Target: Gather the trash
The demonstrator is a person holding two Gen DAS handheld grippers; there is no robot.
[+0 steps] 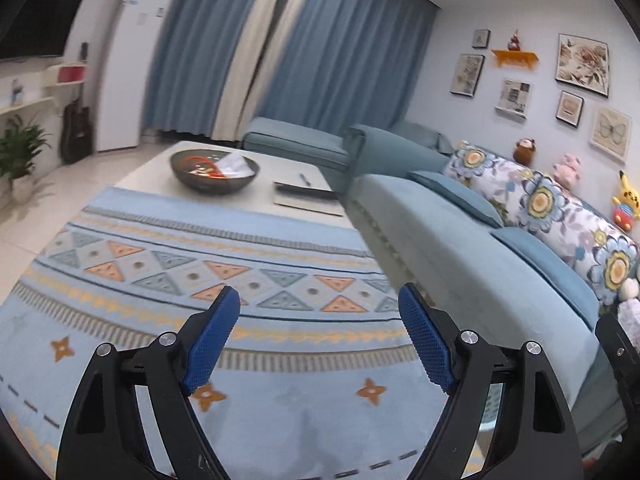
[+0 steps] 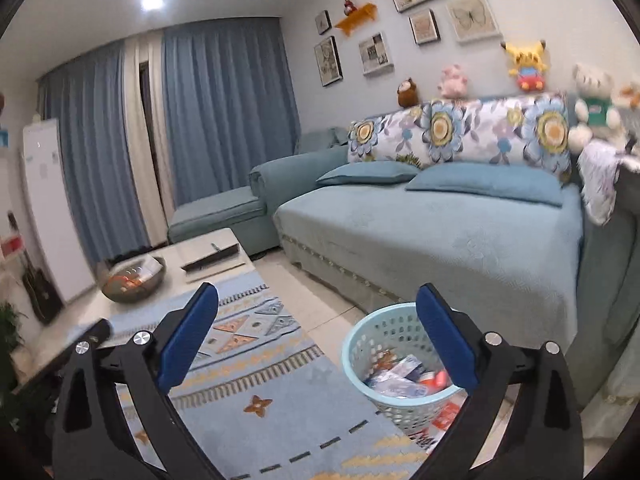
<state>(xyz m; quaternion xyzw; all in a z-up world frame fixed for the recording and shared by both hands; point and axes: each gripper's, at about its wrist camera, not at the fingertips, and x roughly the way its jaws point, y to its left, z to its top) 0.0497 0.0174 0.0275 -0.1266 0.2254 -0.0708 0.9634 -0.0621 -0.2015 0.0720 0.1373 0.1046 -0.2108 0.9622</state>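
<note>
A pale blue perforated basket (image 2: 362, 344) stands on the floor by the sofa, with several wrappers and packets of trash (image 2: 404, 378) inside. My right gripper (image 2: 318, 300) hangs above the rug and the basket's left side, open, with nothing between its blue pads. My left gripper (image 1: 319, 298) is open too, empty, held over the patterned rug and pointing toward the low table. On that table a dark bowl (image 1: 215, 169) holds red and white scraps; the same bowl (image 2: 132, 278) shows at the left of the right wrist view.
A patterned blue rug (image 1: 224, 268) covers the floor. The low white table (image 1: 280, 168) also bears a flat notebook (image 1: 306, 196) with a pen. A blue sofa (image 2: 440, 236) with flowered cushions and plush toys runs along the wall. A white cabinet, a guitar and a plant stand at far left.
</note>
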